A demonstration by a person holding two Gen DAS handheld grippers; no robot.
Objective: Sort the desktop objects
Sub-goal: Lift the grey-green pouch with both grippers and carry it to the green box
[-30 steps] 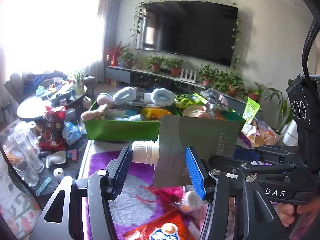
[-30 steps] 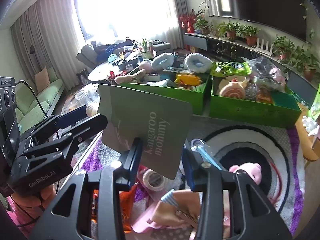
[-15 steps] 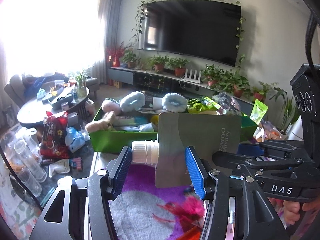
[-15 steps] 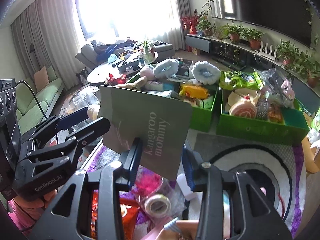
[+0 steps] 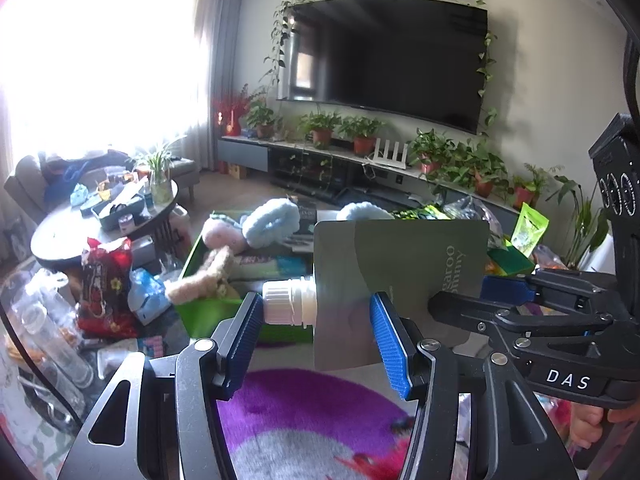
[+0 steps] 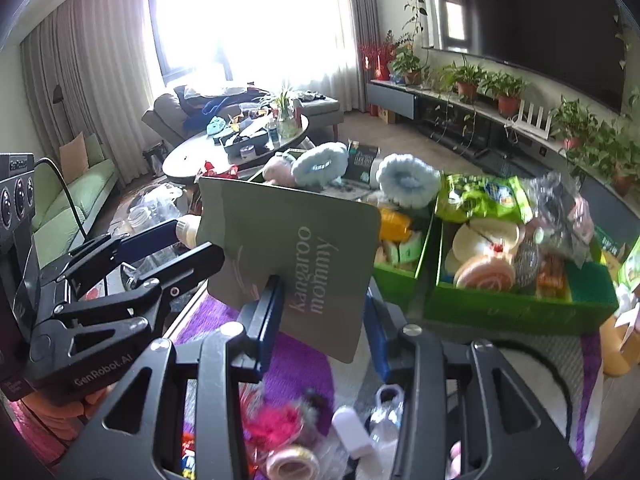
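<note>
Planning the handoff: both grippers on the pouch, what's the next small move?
Probably carry the pouch forward to the green bins. Both the left gripper and right gripper pinch it in the air, short of the bins.

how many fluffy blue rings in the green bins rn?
2. One fluffy blue ring lies at the back of the left green bin, beside a pink plush; the other sits right of it, by the divide with the right bin. More could be buried under the clutter.
</note>
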